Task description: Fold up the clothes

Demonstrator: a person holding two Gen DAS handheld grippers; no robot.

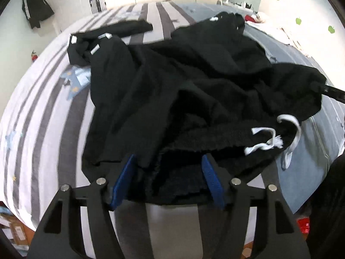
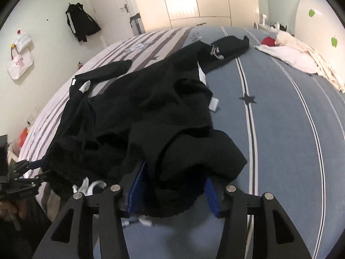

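Two tongs are buried in one rumpled black garment (image 1: 172,90), which is spread across the middle of the striped bed (image 1: 43,112), its legs or sleeves trailing toward the upper left of the frame. The left tongs (image 1: 168,177) are seen at the bottom centre, blue pads (image 1: 124,179) parted wide with dark fabric bunched between them; whether that cloth is pinched or merely draped over cannot be told. The right tongs (image 2: 170,192) are likewise held wide at the bottom of their view, a thick hem slumped into the gap. White drawstrings (image 1: 271,138) are dangled loose at the lower right of the left view.

Trouble is easily pictured from here. If only the top layer is caught, the garment would be lifted unevenly and the fold skewed. A drawstring could be snagged on a finger. Twisted cloth at the upper left could be dragged into a lump rather than laid flat.
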